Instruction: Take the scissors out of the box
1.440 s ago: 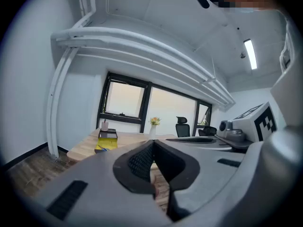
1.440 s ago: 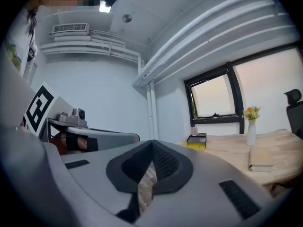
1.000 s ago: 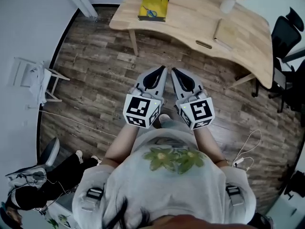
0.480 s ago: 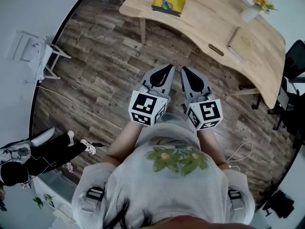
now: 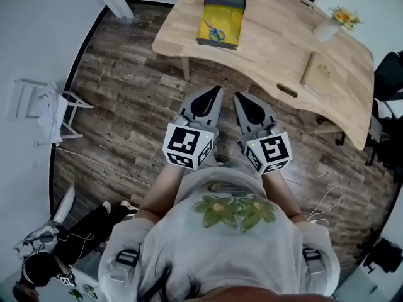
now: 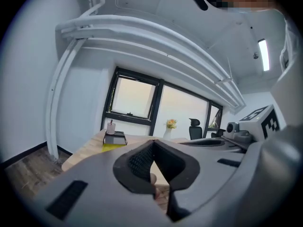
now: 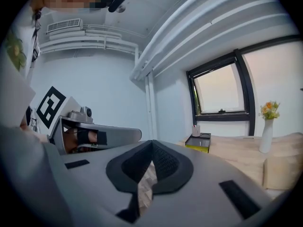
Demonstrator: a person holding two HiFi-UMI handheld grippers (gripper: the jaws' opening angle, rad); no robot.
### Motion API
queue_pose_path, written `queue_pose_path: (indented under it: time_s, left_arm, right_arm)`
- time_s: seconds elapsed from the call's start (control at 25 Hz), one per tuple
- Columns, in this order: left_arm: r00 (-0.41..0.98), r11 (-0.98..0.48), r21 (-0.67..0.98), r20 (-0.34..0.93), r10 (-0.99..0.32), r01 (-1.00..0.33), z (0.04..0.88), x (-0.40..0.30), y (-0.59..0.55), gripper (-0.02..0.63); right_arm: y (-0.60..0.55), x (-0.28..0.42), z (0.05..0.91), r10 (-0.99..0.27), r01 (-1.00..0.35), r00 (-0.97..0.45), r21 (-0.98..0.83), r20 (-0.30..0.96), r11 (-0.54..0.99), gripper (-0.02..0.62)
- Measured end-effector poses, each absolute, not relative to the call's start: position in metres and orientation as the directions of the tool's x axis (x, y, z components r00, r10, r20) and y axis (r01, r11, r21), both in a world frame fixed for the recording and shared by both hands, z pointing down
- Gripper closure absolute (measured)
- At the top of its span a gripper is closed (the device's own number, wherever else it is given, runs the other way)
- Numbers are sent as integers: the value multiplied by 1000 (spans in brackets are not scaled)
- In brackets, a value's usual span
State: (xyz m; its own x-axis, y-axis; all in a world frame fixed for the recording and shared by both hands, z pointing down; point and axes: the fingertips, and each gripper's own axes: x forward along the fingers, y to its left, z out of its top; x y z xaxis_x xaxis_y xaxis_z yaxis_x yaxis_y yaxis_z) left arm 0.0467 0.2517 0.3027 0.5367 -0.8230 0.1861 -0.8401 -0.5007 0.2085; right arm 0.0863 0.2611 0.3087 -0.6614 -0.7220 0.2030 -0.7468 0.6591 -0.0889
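Observation:
A yellow-lined open box (image 5: 218, 27) rests on the wooden table (image 5: 271, 36) near its left end. Blue-handled scissors (image 5: 215, 33) lie inside it. My left gripper (image 5: 217, 89) and right gripper (image 5: 236, 96) are held side by side over the wood floor, short of the table edge, both pointing at the table. Each one's jaws are shut with nothing between them. The left gripper view shows the box (image 6: 115, 140) far ahead beyond the shut left gripper (image 6: 151, 144). In the right gripper view the box (image 7: 199, 142) sits beyond the shut right gripper (image 7: 152, 144).
A white vase with flowers (image 5: 330, 26) and a flat tan book (image 5: 322, 72) lie on the table's right part. A black office chair (image 5: 390, 74) stands at the right. A white rack (image 5: 44, 106) stands at the left wall, and a seated person (image 5: 60, 250) is at lower left.
Both grippers have been carried forward together toward the table, still shut. The table and the box now sit closer in the head view.

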Motion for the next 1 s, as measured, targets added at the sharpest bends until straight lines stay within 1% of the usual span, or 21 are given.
queue_pose_path:
  time_s: [0.12,0.32,0.48,0.64,0.72,1.0]
  left_arm:
    - [571,-543,182,187,-799,-820,306,36,219,600]
    - [585,-553,196,204,-785,-810,317,9,172,600]
    - [588,-550,214,222,-778,-808,333,-12,143,600]
    - [587,-544,224,251,-769,-808,351,-21,120,600]
    - [590,-548,220,267,-762,-807,355,-22,116,600]
    - [589,-556,192,258,-766,-808,351,-29,94,600]
  right_arm:
    - [228,72,312,-735,-764,-640,-89,224,639,589]
    - [180,51,329,-737,-782,-615,-94,281,616,589]
    - [151,30,332,-733,-776,-628,-132,262,617,589]
    - [135,18,339,-711,-755,-651,-125,266,644,589]
    - [132,17,340,-704,-750,-656,-125,274,650,589]
    - [105,22,346,-720,-769,-633,-124,282,627,589]
